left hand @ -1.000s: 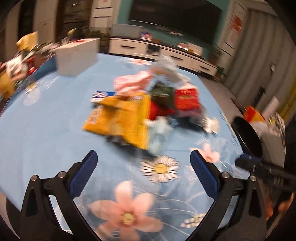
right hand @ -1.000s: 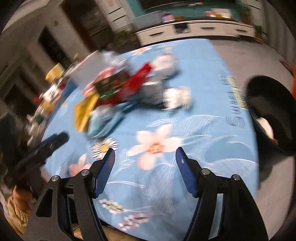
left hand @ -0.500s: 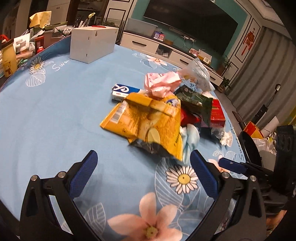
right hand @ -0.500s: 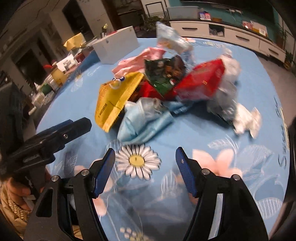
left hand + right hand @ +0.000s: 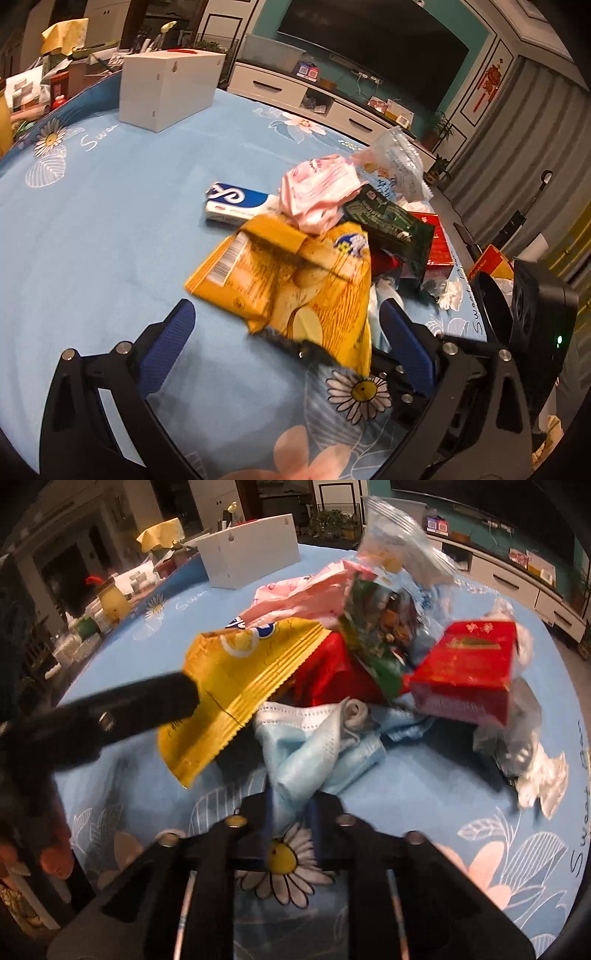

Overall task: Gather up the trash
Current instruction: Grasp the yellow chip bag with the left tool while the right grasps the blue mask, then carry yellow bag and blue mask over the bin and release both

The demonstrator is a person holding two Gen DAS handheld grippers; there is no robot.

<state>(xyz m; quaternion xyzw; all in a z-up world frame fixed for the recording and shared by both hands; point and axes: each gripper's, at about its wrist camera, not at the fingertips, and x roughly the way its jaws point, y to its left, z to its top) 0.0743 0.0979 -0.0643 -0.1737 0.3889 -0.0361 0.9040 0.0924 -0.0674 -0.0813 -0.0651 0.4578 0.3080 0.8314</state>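
Pinching the soft, light, pale-blue crumpled face mask (image 5: 314, 746) at its near fold, right hand-held gripper (image 5: 290, 825) just closed on it at pile's front on worktop (image 5: 424, 786); left hand-held gripper (image 5: 288, 332) apart w/ yellow crinkly snack bag (image 5: 295, 280) between jaws.

Bare tablecloth (image 5: 92, 236) is seen left of the spread jaws; ahead, passage is blocked by the trash heap (image 5: 314, 258)
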